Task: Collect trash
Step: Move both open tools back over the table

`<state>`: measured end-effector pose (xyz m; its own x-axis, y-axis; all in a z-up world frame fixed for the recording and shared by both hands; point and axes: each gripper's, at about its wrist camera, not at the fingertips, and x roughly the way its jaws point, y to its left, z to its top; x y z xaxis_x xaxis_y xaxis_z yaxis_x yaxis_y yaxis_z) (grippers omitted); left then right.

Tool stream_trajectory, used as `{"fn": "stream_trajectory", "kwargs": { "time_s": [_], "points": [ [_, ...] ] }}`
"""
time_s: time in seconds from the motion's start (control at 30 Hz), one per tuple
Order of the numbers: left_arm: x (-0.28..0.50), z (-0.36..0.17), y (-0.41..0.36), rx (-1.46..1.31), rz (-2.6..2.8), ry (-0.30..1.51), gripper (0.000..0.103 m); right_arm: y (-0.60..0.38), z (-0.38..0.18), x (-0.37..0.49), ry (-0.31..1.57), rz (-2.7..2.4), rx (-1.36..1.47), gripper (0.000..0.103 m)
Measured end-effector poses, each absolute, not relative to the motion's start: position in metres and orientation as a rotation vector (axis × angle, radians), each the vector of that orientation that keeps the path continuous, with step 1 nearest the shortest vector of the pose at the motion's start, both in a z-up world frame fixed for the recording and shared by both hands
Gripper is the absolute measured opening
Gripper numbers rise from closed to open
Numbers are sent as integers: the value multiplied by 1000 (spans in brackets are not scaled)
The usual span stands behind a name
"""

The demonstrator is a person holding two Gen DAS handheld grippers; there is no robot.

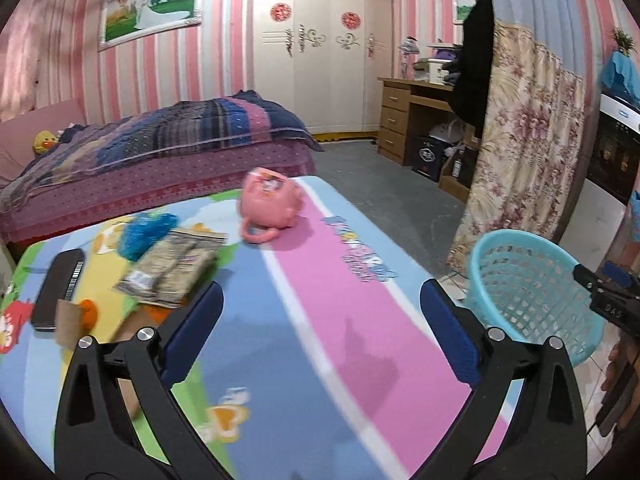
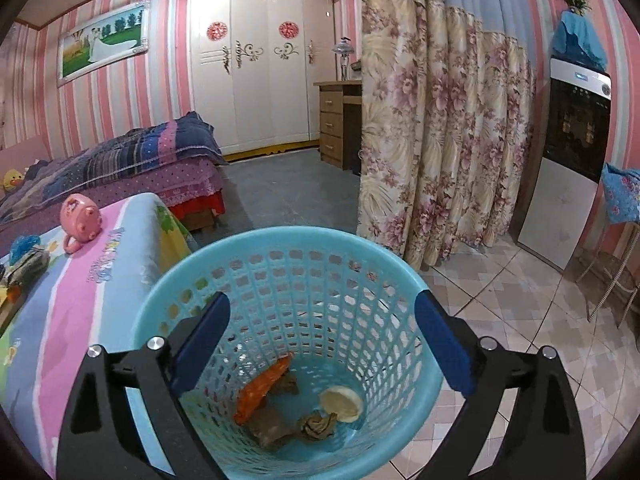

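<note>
A light blue plastic basket [image 2: 280, 248] stands on the floor beside the table, and my right gripper [image 2: 322, 332] hangs open right above its mouth with nothing between its fingers. Inside lie an orange wrapper [image 2: 262, 386], crumpled brown paper [image 2: 316, 424] and a pale round lid [image 2: 341, 403]. My left gripper [image 1: 320, 320] stands open and empty over the colourful tablecloth [image 1: 320, 280]. To its left lie a crinkled foil packet [image 1: 172, 268], a blue scrubby ball [image 1: 146, 230], a brown card piece [image 1: 70, 322] and an orange scrap [image 1: 89, 312]. The basket [image 1: 528, 284] shows at the right there.
A pink piggy bank [image 1: 270, 204] lies on the table's far side, and a black phone-like case [image 1: 58, 288] at its left edge. A bed [image 1: 152, 160], a floral curtain [image 2: 440, 140], a wooden desk [image 1: 408, 116] and a water dispenser [image 2: 568, 160] surround the spot. The other hand's gripper body [image 1: 612, 304] shows at the right.
</note>
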<state>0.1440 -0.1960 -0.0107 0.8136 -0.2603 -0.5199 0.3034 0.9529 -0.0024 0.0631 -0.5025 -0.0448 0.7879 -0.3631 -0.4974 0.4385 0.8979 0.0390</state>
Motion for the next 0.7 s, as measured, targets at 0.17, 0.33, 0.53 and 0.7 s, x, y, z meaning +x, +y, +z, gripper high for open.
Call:
{"fn": "stream_trajectory", "kwargs": {
  "time_s": [0.17,0.33,0.53,0.7],
  "points": [
    [144,-3,-152,44,-230,538,97,-468,-28,70,485,-374,121,92],
    [150,-6,-106,69,-119,544,97,-424,-20,85,480,-297,96,92],
    [164,-12,-47,74,-26,582,97,-366,-13,106,487,-203,45,92],
    [179,-19,5,17,54,638,97,-321,-9,127,493,-125,4,92]
  ]
}}
